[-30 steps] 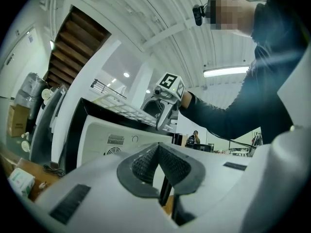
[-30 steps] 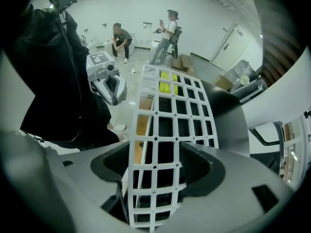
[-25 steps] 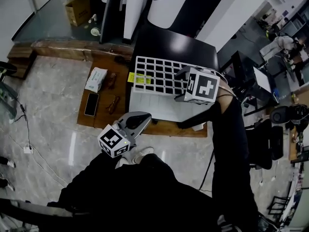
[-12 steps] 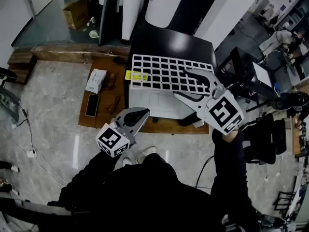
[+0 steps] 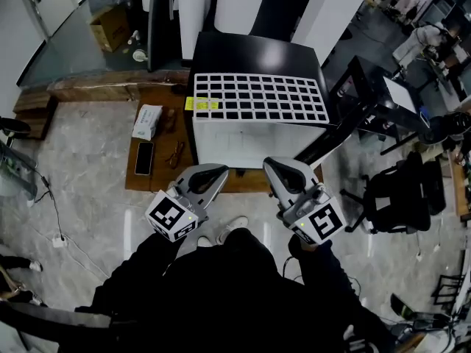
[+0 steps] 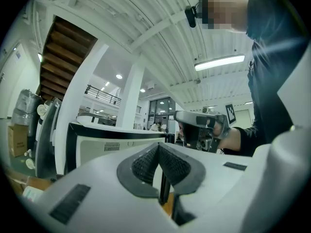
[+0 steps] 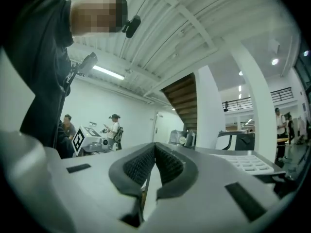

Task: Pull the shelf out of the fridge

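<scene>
While outside it, shelf (image 5: 257, 96) atop fridge (image 5: 250, 143).

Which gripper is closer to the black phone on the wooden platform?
Left. The left gripper hangs just right of the phone; the right gripper is farther right, in front of the fridge.

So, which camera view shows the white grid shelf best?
The head view: the whole shelf lies flat on top of the fridge, its grid seen from above. The right gripper view shows only a corner of the shelf at a low angle. In the left gripper view I cannot make it out.
</scene>
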